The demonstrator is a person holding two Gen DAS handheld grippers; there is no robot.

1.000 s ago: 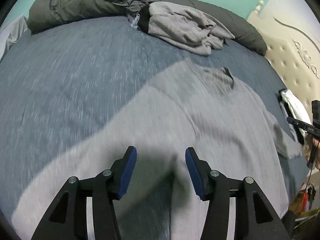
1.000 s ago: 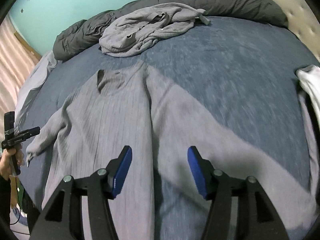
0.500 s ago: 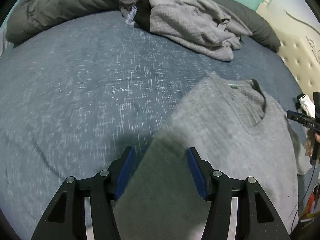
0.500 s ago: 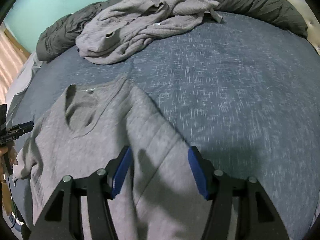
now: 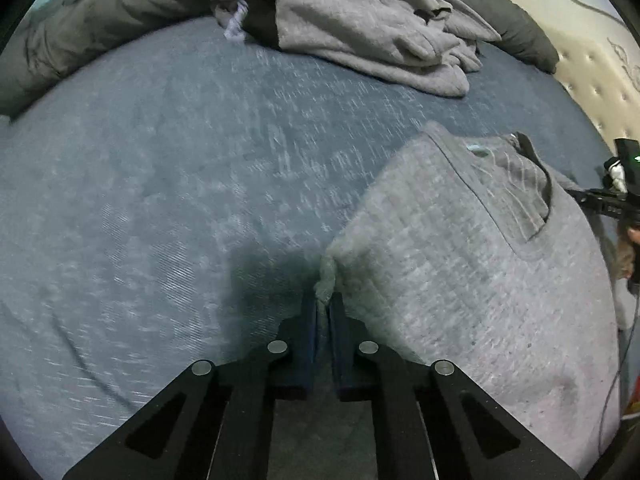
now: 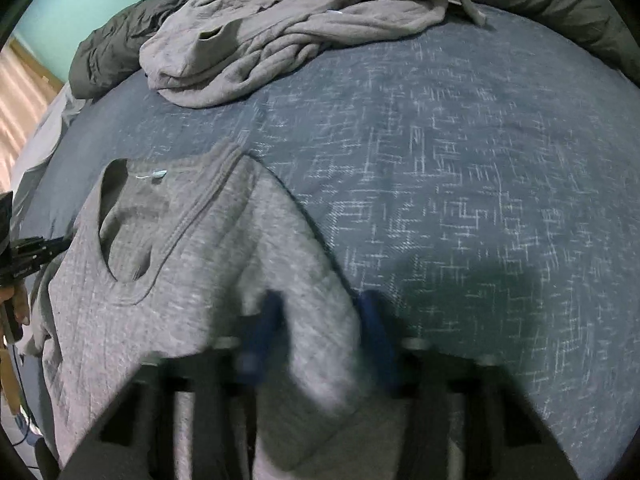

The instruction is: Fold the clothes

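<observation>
A light grey sweater [image 5: 460,264] lies spread on the blue bed [image 5: 160,200], its collar [image 5: 520,196] at the far end. My left gripper [image 5: 324,304] is shut on the sweater's left edge, with a tuft of fabric sticking out between the pads. In the right wrist view the same sweater [image 6: 168,280] fills the lower left. My right gripper [image 6: 320,332] is blurred; its blue pads [image 6: 264,332] stand apart, with the sweater's right edge between them.
A crumpled heap of grey clothes [image 5: 372,28] and a dark grey duvet [image 5: 100,28] lie along the bed's far side. A tufted cream headboard [image 5: 592,80] is at the right. The left gripper's black body [image 6: 36,252] and a hand [image 6: 16,304] show at the left edge.
Both grippers moved forward along the sweater toward its shoulders. The left gripper went from open to shut on the sweater's edge. The right gripper's pads have come closer together around the fabric.
</observation>
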